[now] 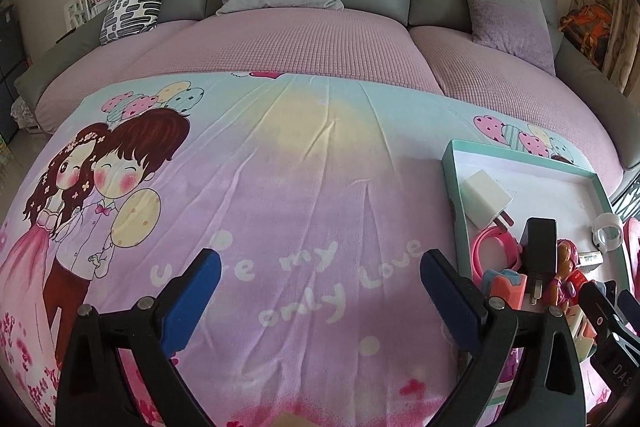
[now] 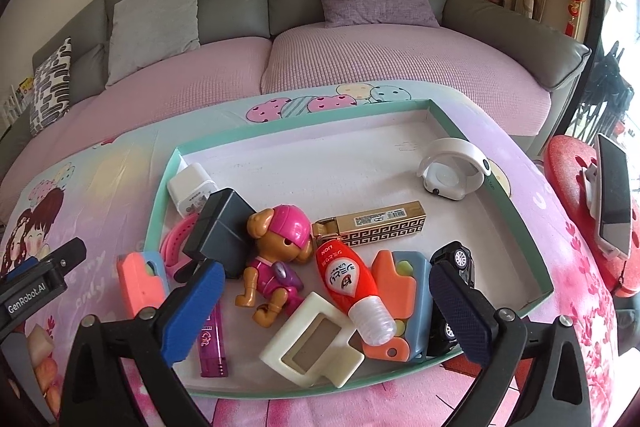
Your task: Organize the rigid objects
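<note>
Blue-padded right gripper (image 2: 326, 311) gapes empty over the teal tray's (image 2: 532, 227) near edge; the orange bottle (image 2: 352, 287) and pink-helmeted dog toy (image 2: 280, 247) lie inside. Left gripper (image 1: 320, 297), spread empty, hovers left of the tray.

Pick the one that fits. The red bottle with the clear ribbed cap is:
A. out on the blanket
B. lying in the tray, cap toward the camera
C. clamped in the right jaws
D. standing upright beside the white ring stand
B: the red bottle lies flat inside the teal tray, its clear cap nearest the right wrist camera, with the right gripper open around nothing.
</note>
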The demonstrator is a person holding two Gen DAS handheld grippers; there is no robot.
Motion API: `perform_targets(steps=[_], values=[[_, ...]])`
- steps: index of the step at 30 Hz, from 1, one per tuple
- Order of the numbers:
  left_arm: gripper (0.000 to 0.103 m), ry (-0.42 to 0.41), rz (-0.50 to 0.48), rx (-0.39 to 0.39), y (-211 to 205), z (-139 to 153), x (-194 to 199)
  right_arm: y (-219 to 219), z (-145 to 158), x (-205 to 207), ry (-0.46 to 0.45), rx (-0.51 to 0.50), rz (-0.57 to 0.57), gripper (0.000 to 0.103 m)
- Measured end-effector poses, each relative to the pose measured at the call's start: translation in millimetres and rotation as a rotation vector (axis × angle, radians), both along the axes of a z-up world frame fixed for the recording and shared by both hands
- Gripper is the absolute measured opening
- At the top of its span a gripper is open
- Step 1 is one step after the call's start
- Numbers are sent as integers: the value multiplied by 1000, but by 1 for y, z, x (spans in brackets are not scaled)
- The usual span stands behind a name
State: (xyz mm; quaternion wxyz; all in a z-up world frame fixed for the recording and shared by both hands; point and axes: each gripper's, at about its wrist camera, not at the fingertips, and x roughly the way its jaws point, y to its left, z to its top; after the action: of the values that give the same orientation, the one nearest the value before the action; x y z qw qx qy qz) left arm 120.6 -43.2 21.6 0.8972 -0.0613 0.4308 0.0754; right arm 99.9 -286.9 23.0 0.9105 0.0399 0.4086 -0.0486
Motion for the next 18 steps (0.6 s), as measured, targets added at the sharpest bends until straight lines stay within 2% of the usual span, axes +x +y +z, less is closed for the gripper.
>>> perform_targets(steps=[6, 12, 18], values=[[100, -1, -30, -13, -1, 4, -9, 12, 2, -1, 20, 3, 47, 103], [100, 33, -20, 61, -3, 1, -19, 23, 7, -7, 37, -14, 79, 103], [100, 68, -9, 88, 3, -5, -29, 32, 9, -14, 48, -26, 99, 103]])
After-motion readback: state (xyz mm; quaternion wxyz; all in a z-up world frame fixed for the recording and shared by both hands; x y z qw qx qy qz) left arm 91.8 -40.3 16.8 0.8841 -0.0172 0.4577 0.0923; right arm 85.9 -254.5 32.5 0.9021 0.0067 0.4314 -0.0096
